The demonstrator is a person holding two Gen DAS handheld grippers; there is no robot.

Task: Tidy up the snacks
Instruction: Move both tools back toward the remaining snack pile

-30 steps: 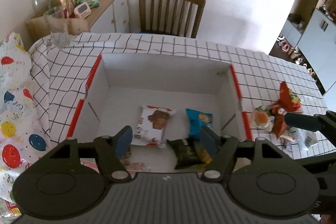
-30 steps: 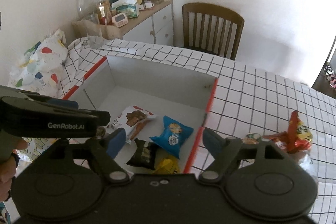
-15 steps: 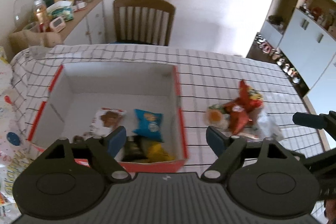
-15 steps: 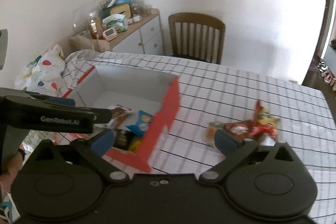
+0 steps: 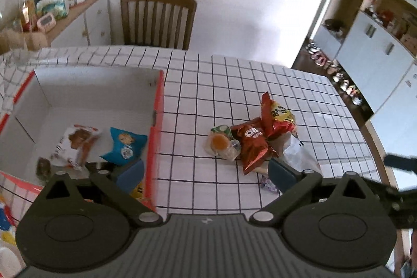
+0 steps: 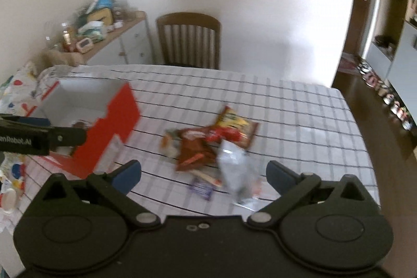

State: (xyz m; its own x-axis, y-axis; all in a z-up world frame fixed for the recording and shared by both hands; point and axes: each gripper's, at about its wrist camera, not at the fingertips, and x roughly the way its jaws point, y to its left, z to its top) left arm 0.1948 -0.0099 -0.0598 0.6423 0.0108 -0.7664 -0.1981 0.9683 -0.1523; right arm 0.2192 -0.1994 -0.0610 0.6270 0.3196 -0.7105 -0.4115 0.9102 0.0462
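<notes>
The left gripper (image 5: 206, 171) is wide open and holds nothing. Its two blue fingertips sit far apart above the checked tablecloth (image 5: 198, 106). The right gripper (image 6: 203, 171) is wide open too, and nothing is in it. Its picture is blurry.

In the left wrist view, just past the right fingertip at about 2 o'clock, lies a pile of snacks. A clear plastic bag (image 5: 299, 153) is nearest. A dark red chip bag (image 5: 251, 145) lies next to it, and a round snack with an orange middle (image 5: 221, 143) touches the red bag on its left. A bright red and yellow bag (image 5: 277, 116) sits a bit farther back, leaning on the pile. A small purple packet (image 5: 268, 183) peeks out close to the fingertip.

At about 10 o'clock is the box (image 5: 156, 106), white inside with red edges. A blue snack bag (image 5: 125, 146) and a white snack bag with a brown picture (image 5: 75, 145) lie flat on its floor, side by side. The box stands well apart from the pile.

Far off at 12 o'clock, a wooden chair (image 5: 157, 17) stands behind the table. A cabinet (image 5: 86, 22) with many things on top is at 11 o'clock.
</notes>
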